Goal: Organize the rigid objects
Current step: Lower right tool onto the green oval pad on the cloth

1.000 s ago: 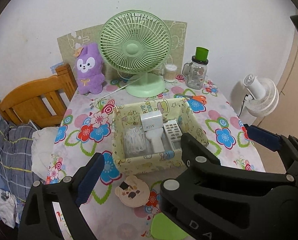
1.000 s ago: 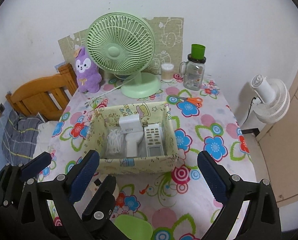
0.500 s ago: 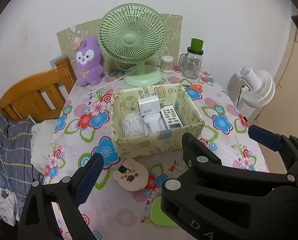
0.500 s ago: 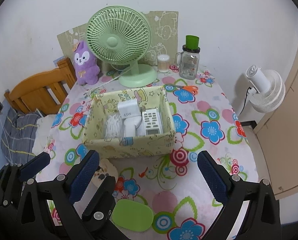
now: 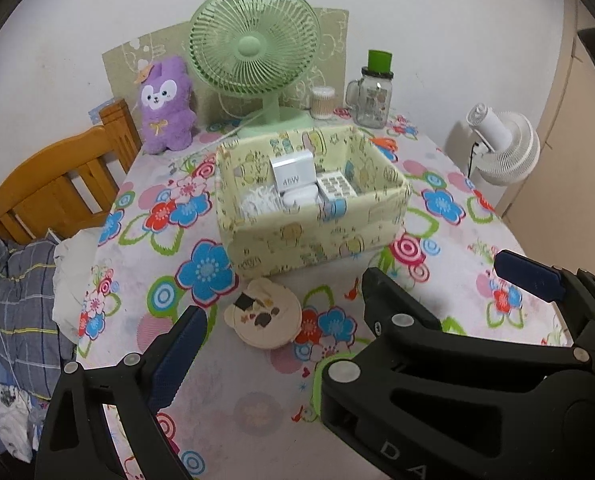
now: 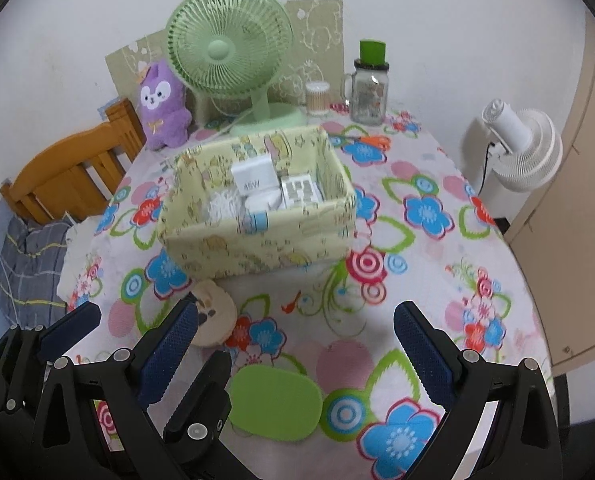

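The flat green oval case [image 6: 275, 400] lies loose before the yellow fabric box [image 6: 257, 248]; both grippers' fingers gape empty, and a shallow pinch could skid it.

A plain white wall [image 5: 437, 8] fills the upper frame behind the bench [image 5: 449, 240] with its floral cloth. At left stands a wooden chair [image 5: 53, 184]; at right, a white floor fan [image 6: 525, 152] beside a beige door [image 6: 589, 128].

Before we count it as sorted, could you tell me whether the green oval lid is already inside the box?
No, the green lid lies flat on the tablecloth near the right gripper, apart from the box.
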